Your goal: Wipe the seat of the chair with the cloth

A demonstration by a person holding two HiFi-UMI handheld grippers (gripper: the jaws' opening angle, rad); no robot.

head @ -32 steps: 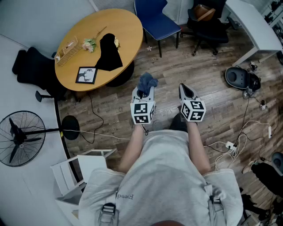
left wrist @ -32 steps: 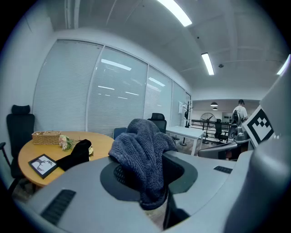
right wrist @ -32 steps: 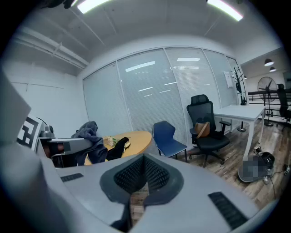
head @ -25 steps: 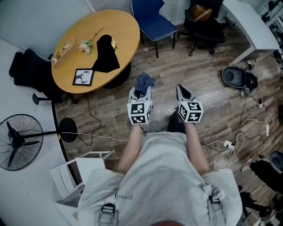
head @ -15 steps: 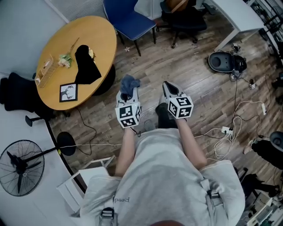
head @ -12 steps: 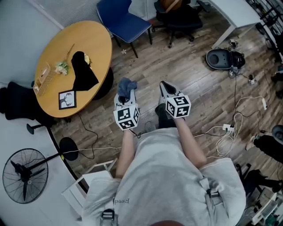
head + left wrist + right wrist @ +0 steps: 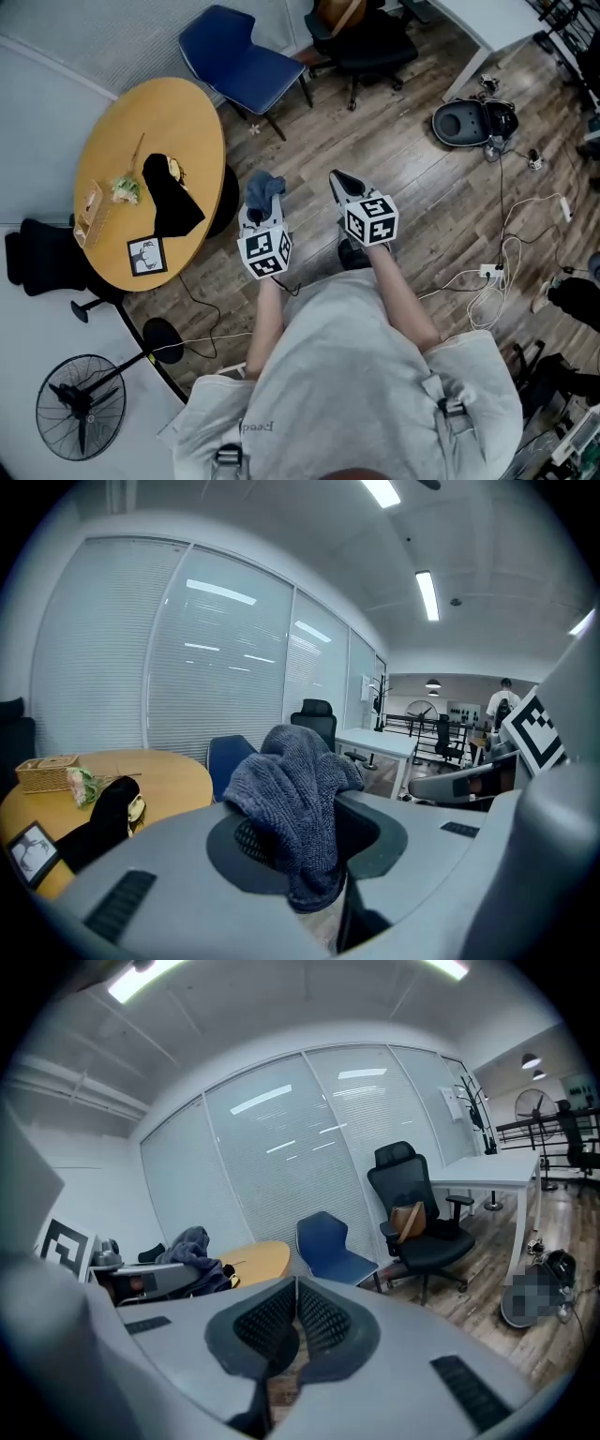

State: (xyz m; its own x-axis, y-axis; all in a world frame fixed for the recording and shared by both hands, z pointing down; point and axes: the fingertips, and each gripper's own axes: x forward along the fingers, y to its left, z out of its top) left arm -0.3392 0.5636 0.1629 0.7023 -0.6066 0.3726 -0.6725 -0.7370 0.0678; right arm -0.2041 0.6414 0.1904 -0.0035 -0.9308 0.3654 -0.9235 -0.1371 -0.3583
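**Cloth pinched in the left tool, blue chair standing well ahead**

The person is standing on a wooden plank floor [image 7: 412, 141], holding both tools out in front at about the same height. The left tool [image 7: 253, 208] is gripping a grey-blue knitted cloth [image 7: 295, 799], which is bunching up above the jaws and hanging down between them. The right tool [image 7: 296, 1312] is carrying nothing, its jaws pressing together.

The blue chair [image 7: 234, 61] is standing well apart from both tools, beyond the cloth, its seat lying bare and facing the room. Just beside it, a round wooden desk [image 7: 178, 122] is carrying a small basket [image 7: 91, 214], a sprig of flowers [image 7: 125, 187], a dark bundle [image 7: 169, 197] and a framed picture [image 7: 147, 255]. A black office chair [image 7: 361, 42] is sitting to the right of the blue one, near a white desk [image 7: 473, 14]. A standing fan [image 7: 80, 408] is resting at the lower left, and white cables [image 7: 506, 272] are trailing over the floor on the right. Long blinds are covering the glass wall behind the chairs.
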